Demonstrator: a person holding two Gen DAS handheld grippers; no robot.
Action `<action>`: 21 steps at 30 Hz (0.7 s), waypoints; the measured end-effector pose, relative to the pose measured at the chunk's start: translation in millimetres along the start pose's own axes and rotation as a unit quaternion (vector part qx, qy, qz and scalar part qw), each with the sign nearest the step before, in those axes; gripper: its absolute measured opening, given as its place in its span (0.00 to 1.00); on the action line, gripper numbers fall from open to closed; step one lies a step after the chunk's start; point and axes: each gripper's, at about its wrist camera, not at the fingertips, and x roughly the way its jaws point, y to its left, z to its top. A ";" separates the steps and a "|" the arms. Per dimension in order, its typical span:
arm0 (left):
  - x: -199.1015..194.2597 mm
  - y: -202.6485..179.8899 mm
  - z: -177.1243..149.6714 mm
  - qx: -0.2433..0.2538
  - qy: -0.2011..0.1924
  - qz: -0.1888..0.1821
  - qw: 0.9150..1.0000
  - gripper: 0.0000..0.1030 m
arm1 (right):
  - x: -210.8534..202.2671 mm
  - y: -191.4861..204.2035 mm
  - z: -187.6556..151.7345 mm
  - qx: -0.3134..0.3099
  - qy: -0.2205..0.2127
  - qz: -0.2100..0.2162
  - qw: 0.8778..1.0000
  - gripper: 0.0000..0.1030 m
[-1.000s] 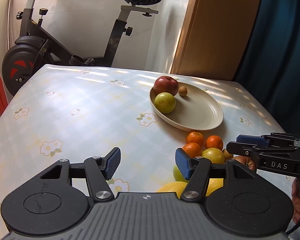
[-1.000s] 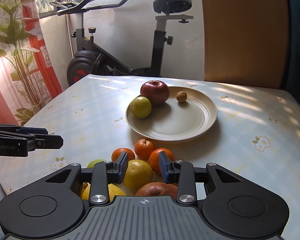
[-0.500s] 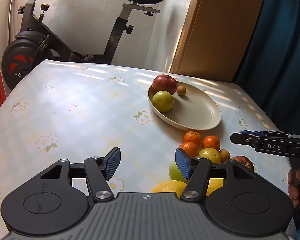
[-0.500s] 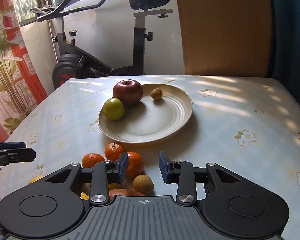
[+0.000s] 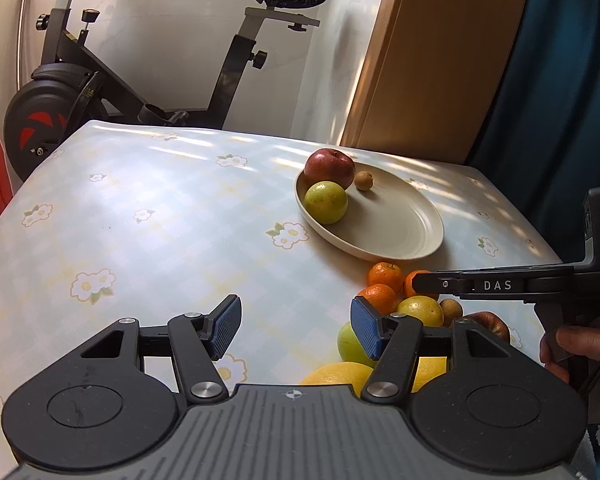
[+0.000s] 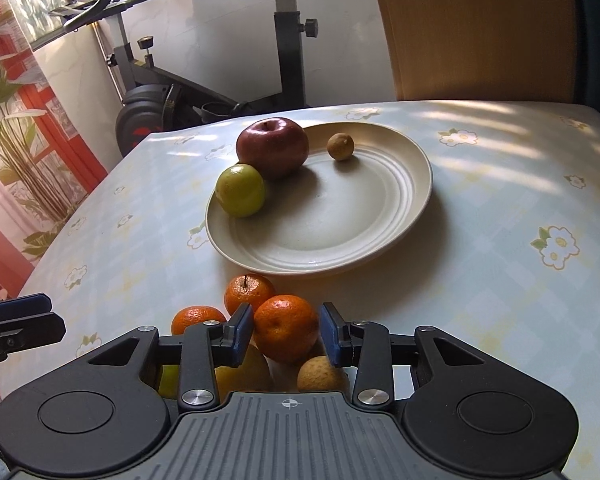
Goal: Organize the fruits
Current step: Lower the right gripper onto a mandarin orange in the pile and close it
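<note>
Orange round mandarin sits between your right gripper pads, jaws just widening, not yet pressing; cream round plate lies straight ahead. Your left gripper hangs open, empty.

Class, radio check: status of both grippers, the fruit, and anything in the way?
Left gripper open, empty. Right gripper open, jaws just widened, straddling a tangerine, pads not pressing. Plate holds three fruits. Neighbouring tangerines crowd the target.
</note>
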 end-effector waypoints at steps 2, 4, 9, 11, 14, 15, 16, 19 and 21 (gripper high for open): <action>0.1 0.0 -0.1 0.000 0.000 -0.001 1.000 0.61 | 3.8 -0.5 0.7 0.005 0.006 0.001 1.000 0.35; 0.3 0.2 -0.5 0.000 0.001 0.000 1.000 0.61 | 6.0 -1.9 1.4 0.012 0.009 0.003 1.000 0.35; 1.1 -0.1 -0.8 -0.001 0.002 0.001 1.000 0.61 | 8.2 -4.1 -0.8 0.028 0.010 0.007 1.000 0.35; 2.0 -0.1 -1.1 -0.001 0.003 0.001 1.000 0.61 | 8.1 -4.8 -1.9 0.032 0.007 0.007 0.999 0.34; 3.3 -0.6 -1.5 -0.001 0.005 0.002 1.000 0.61 | 7.2 -6.3 -4.3 0.039 0.001 0.008 0.999 0.34; 3.4 -0.5 -1.6 -0.001 0.005 0.002 1.000 0.61 | 6.8 -6.9 -5.2 0.041 -0.001 0.009 0.999 0.34; 3.7 -0.7 -1.6 0.000 0.006 0.002 1.000 0.61 | 6.4 -7.3 -6.2 0.041 -0.004 0.010 0.999 0.34; 6.2 -1.2 -2.5 0.000 0.009 0.002 1.000 0.61 | 3.5 -8.1 -10.9 0.040 -0.014 0.010 0.999 0.34; 7.5 -1.5 -2.9 0.000 0.012 0.002 1.000 0.61 | 0.5 -9.6 -13.8 0.045 -0.020 0.012 0.999 0.33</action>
